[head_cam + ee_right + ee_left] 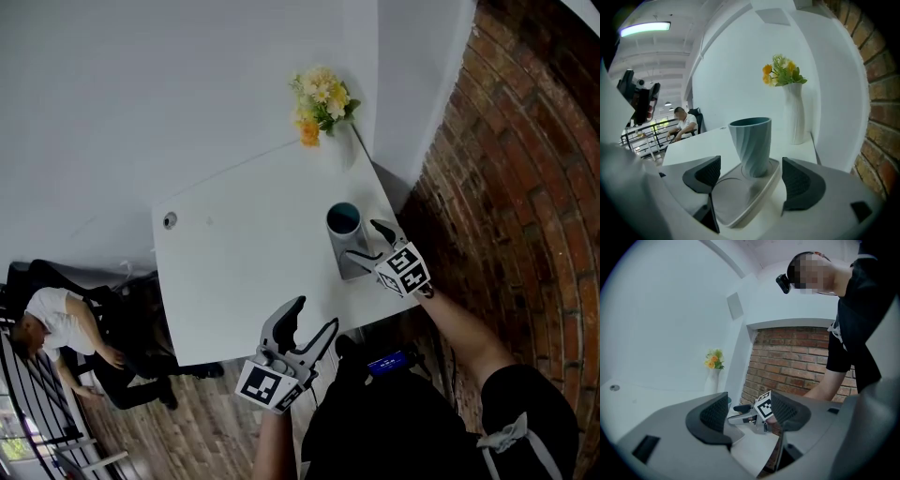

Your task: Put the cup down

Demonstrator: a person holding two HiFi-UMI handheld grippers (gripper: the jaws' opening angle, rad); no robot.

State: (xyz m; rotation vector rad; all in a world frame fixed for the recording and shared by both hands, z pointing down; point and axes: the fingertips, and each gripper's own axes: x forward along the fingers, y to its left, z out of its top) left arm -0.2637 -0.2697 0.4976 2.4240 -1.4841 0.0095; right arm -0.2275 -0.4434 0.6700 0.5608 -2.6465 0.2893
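A ribbed teal-grey cup (343, 224) stands upright on the far end of a grey oval tray (352, 269) at the white table's right side. My right gripper (366, 240) is open just behind the cup, one finger on each side of the tray. In the right gripper view the cup (751, 144) stands free ahead of the jaws on the tray (736, 206), touched by neither pad. My left gripper (316, 316) is open and holds nothing, hanging off the table's near edge. Its own view looks past its jaws at the right gripper (743, 416).
A white vase (342, 147) with yellow flowers (322, 98) stands at the table's far right corner, beyond the cup. A brick wall (525, 187) runs close along the right. A small round fitting (170, 220) sits at the table's left. A person (61, 328) sits lower left.
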